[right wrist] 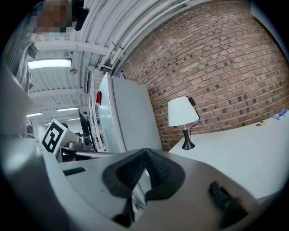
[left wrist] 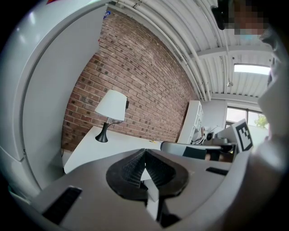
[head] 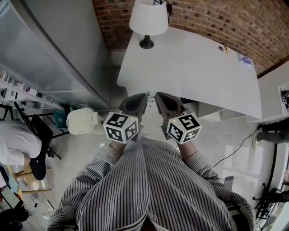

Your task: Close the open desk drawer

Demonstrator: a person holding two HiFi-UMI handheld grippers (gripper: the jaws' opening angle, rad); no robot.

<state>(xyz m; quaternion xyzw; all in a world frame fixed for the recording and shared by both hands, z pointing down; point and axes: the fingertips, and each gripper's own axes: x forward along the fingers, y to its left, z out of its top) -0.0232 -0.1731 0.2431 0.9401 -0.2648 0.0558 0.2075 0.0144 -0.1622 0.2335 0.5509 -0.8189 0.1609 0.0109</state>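
Cream plastic lids a small bin (head: pixel 81 121) on the floor at the left of the head view, just beside a tall white cabinet (head: pixel 54 49). Further left, a person in a white top (head: pixel 13 144) sits on a dark chair.

At the middle, two striped sleeves reach forward, each holding a hand-held gripper topped by a cube of square markers. The left hand-held gripper (head: pixel 140 98) has its jaws together, ribbed pads meeting at the tips with nothing between them, as its own view (left wrist: pixel 144 155) shows. The right hand-held gripper (head: pixel 161 100) sits just beside it, also pressed together and empty (right wrist: pixel 145 155). Both point at the near edge of a white tabletop (head: pixel 194 67), touching nothing.

A lamp (head: pixel 148 18) with a white shade and black base stands at the tabletop's back left corner, against a brick wall (head: pixel 203 13).

Right of the right hand-held gripper, the white drawer (head: pixel 212 110) sticks out from under the near edge of the tabletop, open. A thin black cable (head: pixel 226 155) trails across the pale floor below it.
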